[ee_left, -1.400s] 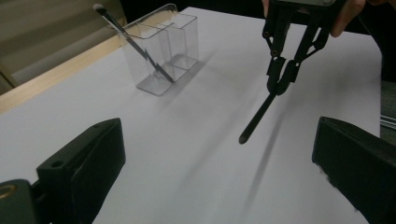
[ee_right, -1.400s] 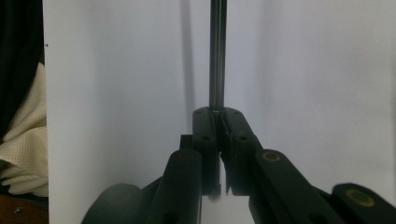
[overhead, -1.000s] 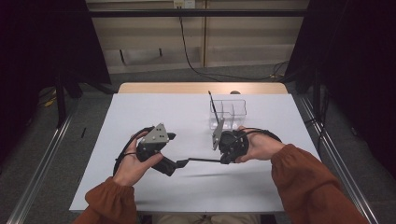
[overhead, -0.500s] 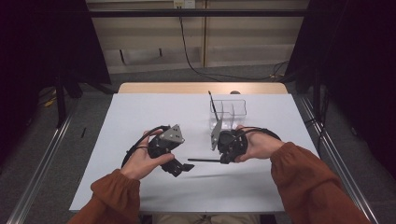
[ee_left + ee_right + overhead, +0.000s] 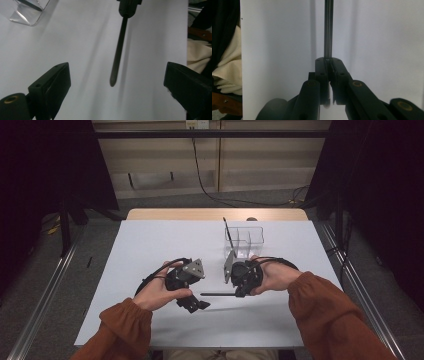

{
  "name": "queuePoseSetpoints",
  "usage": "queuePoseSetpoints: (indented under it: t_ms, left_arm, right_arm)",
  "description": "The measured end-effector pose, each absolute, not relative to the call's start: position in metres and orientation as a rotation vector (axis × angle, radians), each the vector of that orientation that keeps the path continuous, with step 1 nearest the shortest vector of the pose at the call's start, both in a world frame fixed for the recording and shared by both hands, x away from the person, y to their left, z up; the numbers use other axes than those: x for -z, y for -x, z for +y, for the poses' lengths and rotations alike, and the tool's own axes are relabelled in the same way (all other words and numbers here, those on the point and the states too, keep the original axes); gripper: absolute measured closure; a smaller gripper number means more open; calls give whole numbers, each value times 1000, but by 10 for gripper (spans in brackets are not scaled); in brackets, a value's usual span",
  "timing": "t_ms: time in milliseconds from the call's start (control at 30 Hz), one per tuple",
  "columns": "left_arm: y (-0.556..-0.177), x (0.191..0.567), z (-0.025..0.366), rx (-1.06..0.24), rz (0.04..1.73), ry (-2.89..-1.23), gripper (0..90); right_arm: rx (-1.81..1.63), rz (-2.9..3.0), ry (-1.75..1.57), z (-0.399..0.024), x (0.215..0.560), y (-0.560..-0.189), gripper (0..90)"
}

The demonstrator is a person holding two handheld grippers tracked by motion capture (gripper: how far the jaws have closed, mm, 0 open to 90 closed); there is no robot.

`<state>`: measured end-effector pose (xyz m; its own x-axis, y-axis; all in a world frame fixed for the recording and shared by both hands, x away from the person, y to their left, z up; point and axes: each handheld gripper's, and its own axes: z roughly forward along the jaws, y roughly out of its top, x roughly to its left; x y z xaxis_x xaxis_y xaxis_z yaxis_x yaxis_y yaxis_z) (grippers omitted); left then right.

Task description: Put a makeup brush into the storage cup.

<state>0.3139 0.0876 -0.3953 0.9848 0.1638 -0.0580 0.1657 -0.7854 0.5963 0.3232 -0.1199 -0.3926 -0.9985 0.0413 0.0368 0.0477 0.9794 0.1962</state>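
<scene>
Pen between wide left fingers

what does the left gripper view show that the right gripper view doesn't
Left gripper view: its own tool with jaws wide open, the free pointed tip of the pen hanging between them untouched, and a corner of the clear holder at top left.

Right gripper view: the right tool shut on the pen, seen close, with the shaft running straight up out of the closed jaws.

Both: the dark pen, the white table, and pale cloth at one edge of the picture.
</scene>
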Motion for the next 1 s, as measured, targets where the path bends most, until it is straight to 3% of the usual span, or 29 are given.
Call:
queuePoseSetpoints:
  t_ms: [400,567,767,1000]
  left_arm:
    - [-316,402,84,83,200,-2541,142]
    - [-318,400,82,101,213,-2576,380]
    - [-318,399,78,102,207,-2590,581]
    - [-321,400,71,80,206,-2591,709]
  right_arm:
    - [318,-3090,48,-116,394,-323,847]
    - [319,-3086,48,-114,394,-322,847]
    - [329,-3086,31,-113,395,-323,847]
    - [346,-3085,29,-110,398,-323,847]
